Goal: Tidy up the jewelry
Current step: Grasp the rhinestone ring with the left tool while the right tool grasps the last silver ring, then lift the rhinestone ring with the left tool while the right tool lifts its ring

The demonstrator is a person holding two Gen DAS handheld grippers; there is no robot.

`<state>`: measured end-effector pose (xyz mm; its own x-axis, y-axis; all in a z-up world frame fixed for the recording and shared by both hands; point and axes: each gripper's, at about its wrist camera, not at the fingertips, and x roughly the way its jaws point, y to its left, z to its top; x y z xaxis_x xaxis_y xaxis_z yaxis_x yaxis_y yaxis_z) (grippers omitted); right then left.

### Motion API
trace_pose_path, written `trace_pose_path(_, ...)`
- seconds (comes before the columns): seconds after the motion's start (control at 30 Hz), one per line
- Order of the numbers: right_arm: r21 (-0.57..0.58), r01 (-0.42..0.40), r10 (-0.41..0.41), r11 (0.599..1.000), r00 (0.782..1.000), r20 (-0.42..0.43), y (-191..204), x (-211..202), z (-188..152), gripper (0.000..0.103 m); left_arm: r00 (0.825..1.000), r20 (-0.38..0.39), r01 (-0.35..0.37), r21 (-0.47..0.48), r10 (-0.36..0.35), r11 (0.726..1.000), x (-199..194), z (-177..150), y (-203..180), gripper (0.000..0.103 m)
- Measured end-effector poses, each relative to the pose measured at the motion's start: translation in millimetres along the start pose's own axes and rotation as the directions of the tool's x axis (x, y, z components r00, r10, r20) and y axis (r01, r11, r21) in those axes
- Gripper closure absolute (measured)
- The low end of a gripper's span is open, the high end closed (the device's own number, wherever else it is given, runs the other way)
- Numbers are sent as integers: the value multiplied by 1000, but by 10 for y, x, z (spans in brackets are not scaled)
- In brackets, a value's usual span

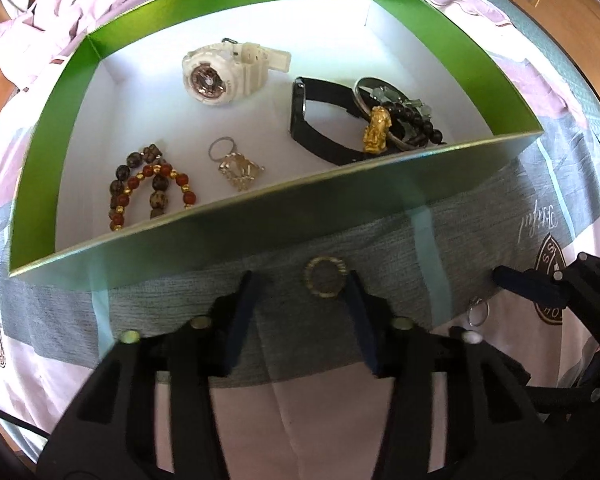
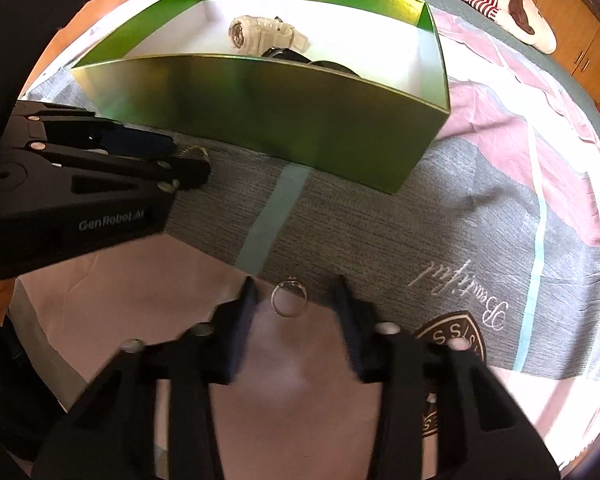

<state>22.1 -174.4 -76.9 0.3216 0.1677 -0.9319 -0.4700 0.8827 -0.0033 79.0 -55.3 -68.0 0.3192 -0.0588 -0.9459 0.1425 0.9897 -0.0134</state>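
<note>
A bed carries everything, spread with a bedsheet [image 1: 328, 344] in pink, white and textured grey-green bands with printed crests and script. A green box [image 1: 236, 224] sits on it, ahead of both tongs. A gold ring [image 1: 326, 278] lies on the grey band between the left tongs' fingers, touching the right-hand one. A silver ring [image 2: 289, 297] lies between the right tongs' spread fingers.

Inside green box [image 1: 52, 152]: two watches, one white [image 1: 212, 76], one black [image 1: 312, 120]; two bead bracelets [image 1: 148, 184] overlapping; one dark bead bracelet [image 1: 416, 114] with gold charm; one keyring pendant [image 1: 236, 164]. Outside box, on bedsheet: two rings, gold [image 1: 326, 278] and silver [image 2: 289, 302].
</note>
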Motion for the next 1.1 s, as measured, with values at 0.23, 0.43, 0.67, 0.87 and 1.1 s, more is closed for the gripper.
trace_pose_path(0.23,-9,-3,3,1000,1000,16,78,-59,-3,85,1000,-2,7,18,-7,1000,-119,-84,-8,82)
trace_pose_path(0.43,-13,-17,18,1000,999,48,120,-157,28,85,999,9,31,19,-31,999,-313,-212,56,82)
trace_pose_path(0.67,-16,-49,50,999,994,95,159,-247,127,85,996,-2,94,-8,-94,995,-469,-334,430,82)
trace_pose_path(0.87,-17,-50,51,999,995,84,208,-248,202,73,992,-13,124,-86,-125,989,-466,-403,732,62)
trace_pose_path(1.1,-48,-39,40,998,999,26,271,-107,106,65,992,-32,116,-119,-120,986,-434,-405,812,56)
